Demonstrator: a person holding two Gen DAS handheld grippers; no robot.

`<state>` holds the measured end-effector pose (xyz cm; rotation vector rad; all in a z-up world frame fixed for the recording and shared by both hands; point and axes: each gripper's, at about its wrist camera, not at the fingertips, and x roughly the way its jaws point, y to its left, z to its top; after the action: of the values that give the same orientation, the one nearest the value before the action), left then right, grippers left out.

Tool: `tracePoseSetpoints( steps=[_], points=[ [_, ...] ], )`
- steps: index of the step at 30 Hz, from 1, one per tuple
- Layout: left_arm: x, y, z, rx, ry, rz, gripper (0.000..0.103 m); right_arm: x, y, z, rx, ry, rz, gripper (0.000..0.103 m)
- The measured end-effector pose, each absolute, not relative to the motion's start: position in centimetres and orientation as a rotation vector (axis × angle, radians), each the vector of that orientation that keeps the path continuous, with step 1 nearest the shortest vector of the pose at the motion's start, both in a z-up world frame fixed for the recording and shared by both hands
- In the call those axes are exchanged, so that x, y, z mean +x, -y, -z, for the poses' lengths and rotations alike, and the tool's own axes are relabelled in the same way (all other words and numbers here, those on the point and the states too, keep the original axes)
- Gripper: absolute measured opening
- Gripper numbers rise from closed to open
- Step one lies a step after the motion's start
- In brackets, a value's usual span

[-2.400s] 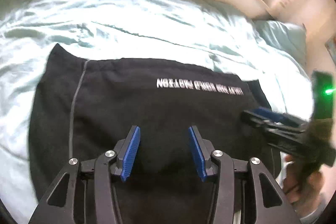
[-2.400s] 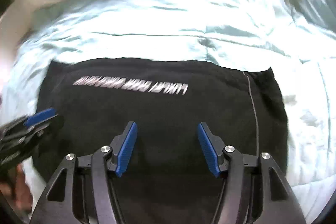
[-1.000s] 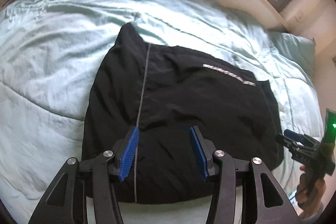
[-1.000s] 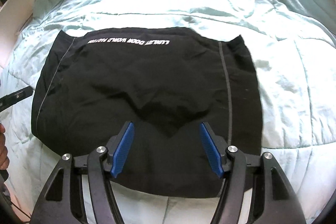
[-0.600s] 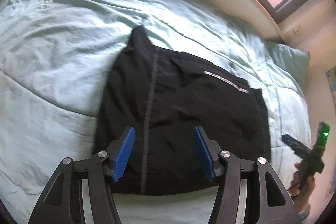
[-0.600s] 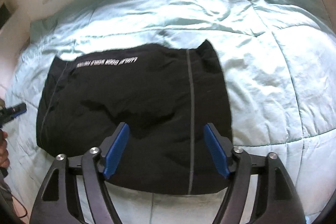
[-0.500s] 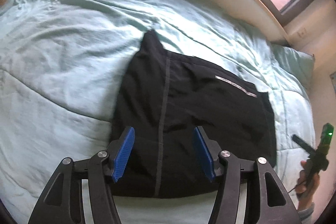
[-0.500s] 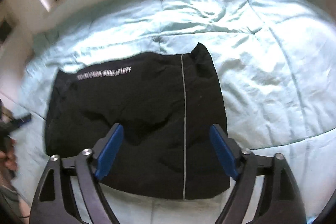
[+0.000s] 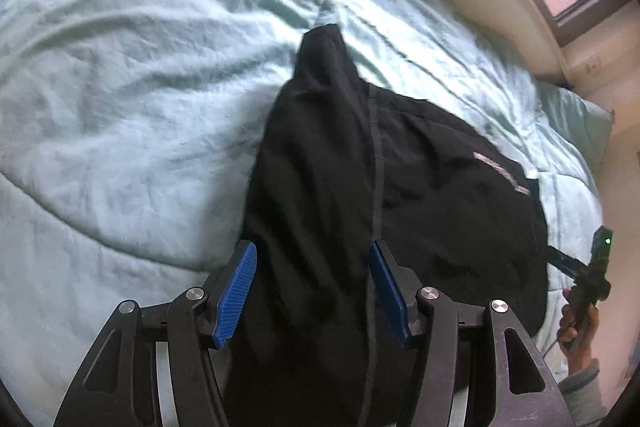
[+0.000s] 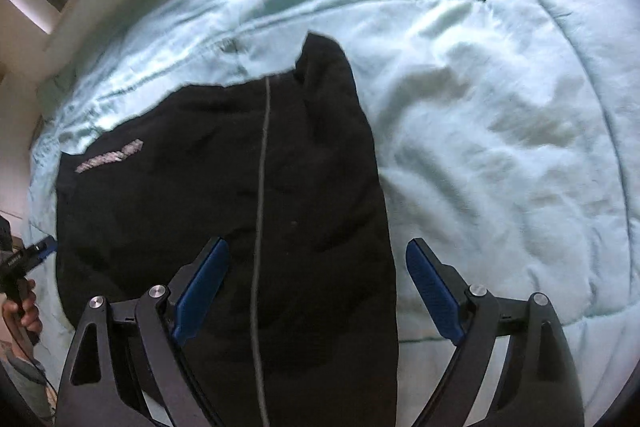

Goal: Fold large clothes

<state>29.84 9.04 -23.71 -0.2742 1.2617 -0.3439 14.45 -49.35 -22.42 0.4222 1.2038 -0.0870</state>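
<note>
We hold both tools over the black garment (image 9: 400, 211), which lies flat on the pale green quilt (image 9: 120, 107), partly folded into a broad block with a grey seam line and a printed strip. A second ago each tool looked at the middle of the cloth; now they have spread to its opposite sides. The left gripper (image 9: 312, 291) stands with its jaws apart over the edge at 9 o'clock of the garment, nothing pressed between them. The right gripper (image 10: 316, 291) is opening its jaws wider, and they straddle the edge at 3 o'clock without pinching it. In our judgement this prepares a grasp of both side edges for the next fold.
</note>
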Motion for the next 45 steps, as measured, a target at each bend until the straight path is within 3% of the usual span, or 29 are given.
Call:
tracePoseSetpoints(
  steps=[4,7,10,21,22,24,25,26,28,29,31,33,45],
  points=[
    [30.9,-9.4,26.0,-0.318,-1.314,0.357,0.061,15.1,49.2,24.8,0.422,-1.252,0.054,0.092],
    [31.4,-9.5,28.5,-0.405,-1.383,0.408,0.077,15.5,49.4,25.9,0.476,-1.257,0.008,0.092],
    [31.9,-9.5,30.3,-0.487,-1.419,0.432,0.083,15.9,49.7,27.1,0.553,-1.259,-0.033,0.093],
    [32.4,-9.0,31.7,-0.507,-1.405,0.496,0.087,17.7,48.4,28.9,0.556,-1.287,-0.116,0.095],
    [32.5,-8.7,31.7,-0.497,-1.394,0.499,0.085,17.8,48.3,29.0,0.560,-1.284,-0.122,0.091],
    [32.3,-8.5,31.2,-0.483,-1.358,0.541,0.059,17.5,48.0,28.6,0.556,-1.262,-0.142,0.083],
    [31.9,-8.5,30.6,-0.483,-1.337,0.563,0.052,17.4,47.7,28.2,0.545,-1.252,-0.152,0.073],
    [31.6,-8.2,30.1,-0.457,-1.321,0.564,0.045,17.3,47.5,27.9,0.534,-1.245,-0.160,0.069],
    [30.9,-7.6,29.0,-0.414,-1.284,0.579,0.034,16.9,47.0,26.9,0.506,-1.228,-0.175,0.048],
    [30.5,-7.4,28.3,-0.415,-1.265,0.589,0.030,16.5,46.5,26.2,0.488,-1.219,-0.181,0.044],
    [29.4,-7.6,26.4,-0.446,-1.214,0.633,0.026,15.8,45.9,24.9,0.466,-1.201,-0.193,0.034],
    [28.2,-7.7,24.6,-0.502,-1.169,0.684,0.023,14.7,45.4,23.3,0.479,-1.166,-0.220,0.031],
    [15.6,-7.0,13.0,-0.524,-0.995,0.837,0.021,4.9,39.4,12.9,0.449,-0.988,-0.300,0.027]
  ],
)
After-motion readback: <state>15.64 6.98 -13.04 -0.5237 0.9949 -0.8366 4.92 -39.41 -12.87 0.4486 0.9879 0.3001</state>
